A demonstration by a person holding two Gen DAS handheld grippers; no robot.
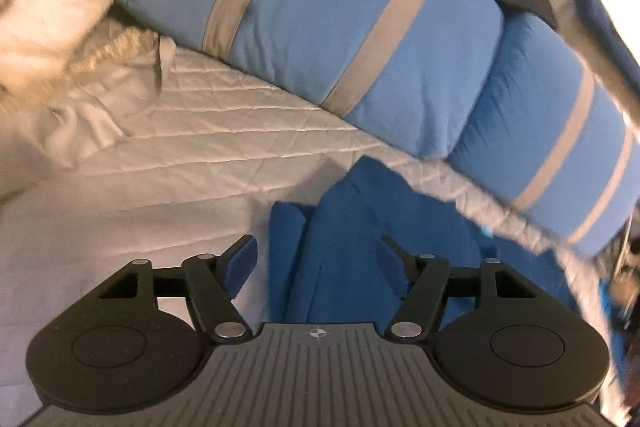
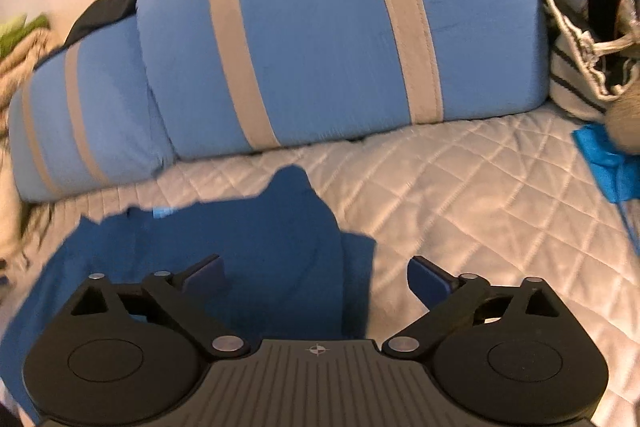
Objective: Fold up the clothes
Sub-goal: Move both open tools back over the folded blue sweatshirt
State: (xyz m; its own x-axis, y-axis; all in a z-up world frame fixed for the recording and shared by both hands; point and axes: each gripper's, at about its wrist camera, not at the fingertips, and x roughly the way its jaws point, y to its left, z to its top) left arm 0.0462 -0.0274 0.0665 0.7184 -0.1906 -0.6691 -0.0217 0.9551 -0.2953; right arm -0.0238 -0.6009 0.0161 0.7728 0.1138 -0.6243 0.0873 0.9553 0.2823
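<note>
**Blue garment lay just ahead of both open grippers**

The blue garment [image 1: 352,247] lay on the quilted bed cover [image 1: 180,155], in front of the two striped pillows [image 1: 320,7]. It was dark blue, partly folded, with a raised point toward the pillows.

The left gripper [image 1: 316,259] had its jaws apart, and no cloth was pressed between them. In the left wrist view the garment lay directly between and beyond the fingers, and it spread further to the right side of that view. The left finger stood over the bare cover, the right finger over the blue cloth.

The right gripper [image 2: 316,279] was also wide open and held nothing. In the right wrist view the garment [image 2: 240,247] lay ahead and to the left side, and its right edge [image 2: 368,267] ran between the two fingers. The right finger stood over the bare cover [image 2: 480,207].

So the garment seemed to lie between the two hands, with each gripper near one side edge. Its long axis I could not tell with certainty, because the near part was hidden under the grippers. I judged both hands about equally near. The next fold probably called for each gripper to take its own edge, reaching slightly inward and forward.
</note>
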